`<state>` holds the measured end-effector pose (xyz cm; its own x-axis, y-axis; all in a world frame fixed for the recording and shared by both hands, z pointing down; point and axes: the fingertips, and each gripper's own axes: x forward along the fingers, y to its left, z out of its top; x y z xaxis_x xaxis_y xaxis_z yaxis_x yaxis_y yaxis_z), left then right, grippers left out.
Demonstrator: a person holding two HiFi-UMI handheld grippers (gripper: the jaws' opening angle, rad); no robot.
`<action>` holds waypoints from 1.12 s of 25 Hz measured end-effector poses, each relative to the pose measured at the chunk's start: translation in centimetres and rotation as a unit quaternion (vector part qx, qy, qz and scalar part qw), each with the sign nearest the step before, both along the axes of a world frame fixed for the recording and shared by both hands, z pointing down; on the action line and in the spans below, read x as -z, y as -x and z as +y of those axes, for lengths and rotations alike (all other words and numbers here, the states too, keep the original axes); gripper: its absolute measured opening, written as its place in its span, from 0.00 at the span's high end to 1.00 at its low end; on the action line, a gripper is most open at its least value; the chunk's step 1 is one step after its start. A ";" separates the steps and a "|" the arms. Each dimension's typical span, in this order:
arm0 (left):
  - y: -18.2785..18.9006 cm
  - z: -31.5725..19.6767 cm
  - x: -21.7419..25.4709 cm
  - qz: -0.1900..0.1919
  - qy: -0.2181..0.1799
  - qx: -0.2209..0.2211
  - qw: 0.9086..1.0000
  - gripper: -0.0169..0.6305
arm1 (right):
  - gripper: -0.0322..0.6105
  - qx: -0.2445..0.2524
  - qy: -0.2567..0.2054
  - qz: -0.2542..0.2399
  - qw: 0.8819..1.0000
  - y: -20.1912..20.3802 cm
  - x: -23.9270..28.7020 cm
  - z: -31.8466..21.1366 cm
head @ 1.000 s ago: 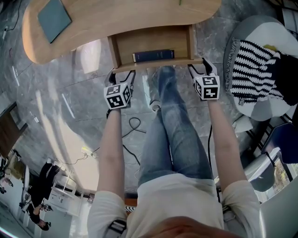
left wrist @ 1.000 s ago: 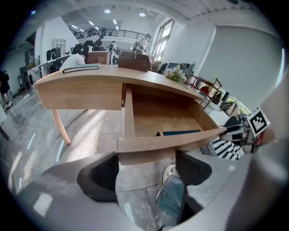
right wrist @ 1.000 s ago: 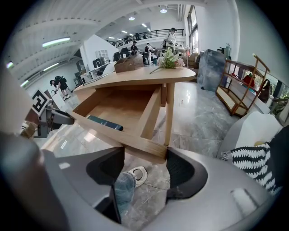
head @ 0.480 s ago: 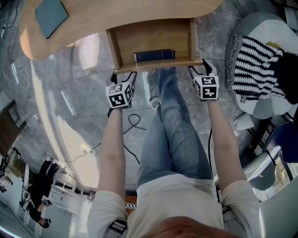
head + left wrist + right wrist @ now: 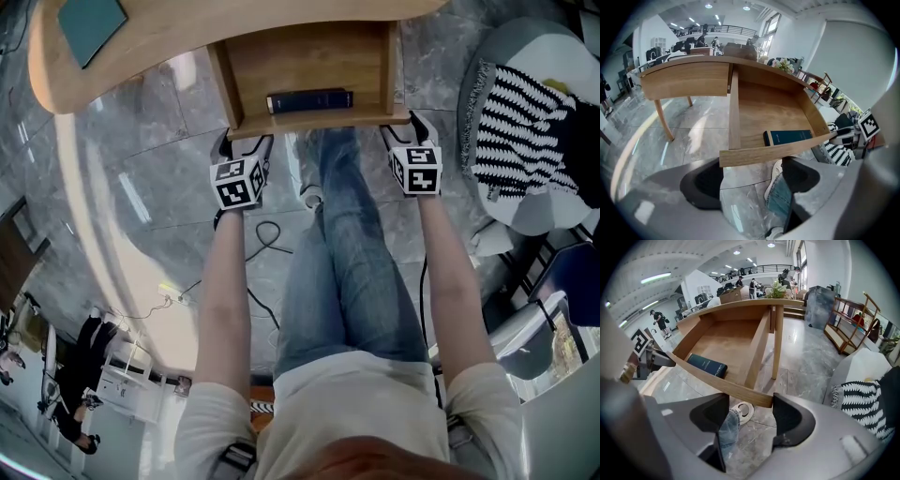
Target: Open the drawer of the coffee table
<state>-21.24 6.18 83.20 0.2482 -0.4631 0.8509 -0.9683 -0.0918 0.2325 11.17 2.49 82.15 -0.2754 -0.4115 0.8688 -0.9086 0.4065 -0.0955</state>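
Note:
The light wood coffee table [image 5: 187, 33] lies at the top of the head view with its drawer [image 5: 309, 61] pulled out toward me. A dark blue book [image 5: 309, 99] lies inside, near the drawer front [image 5: 319, 122]. My left gripper [image 5: 246, 142] is at the front's left end and my right gripper [image 5: 405, 131] at its right end. In the left gripper view the drawer front [image 5: 773, 151] crosses just above the left gripper [image 5: 752, 169], whose jaws stand wide apart. In the right gripper view the drawer front [image 5: 717, 383] ends between the spread jaws of the right gripper [image 5: 750, 411].
A teal book [image 5: 89, 21] lies on the tabletop. My legs [image 5: 352, 253] and a white shoe [image 5: 309, 197] are under the drawer front. A black cable [image 5: 267, 239] loops on the grey marble floor. A chair with a striped cushion [image 5: 525, 122] stands right. A table leg [image 5: 778, 343] stands right of the drawer.
The drawer has slid further out of the table, showing more of its inside. Both grippers have stayed at the drawer front's two ends.

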 end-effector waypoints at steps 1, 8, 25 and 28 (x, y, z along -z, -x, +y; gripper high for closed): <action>0.0 0.0 -0.1 0.000 -0.001 0.001 1.000 0.36 | 0.50 0.000 -0.002 0.000 1.000 0.0 0.0 0.0; 0.0 0.2 -0.1 -0.002 0.003 0.000 1.000 0.36 | 0.49 0.001 0.002 0.007 1.000 -0.1 -0.2 0.2; -0.8 1.1 10.2 0.005 -0.074 0.004 0.997 0.54 | 0.77 -0.044 -0.099 -0.005 0.994 2.1 9.7 1.9; -1.7 1.9 13.4 0.007 -0.090 0.005 0.996 0.61 | 0.85 -0.054 -0.122 -0.010 0.991 2.6 13.2 2.6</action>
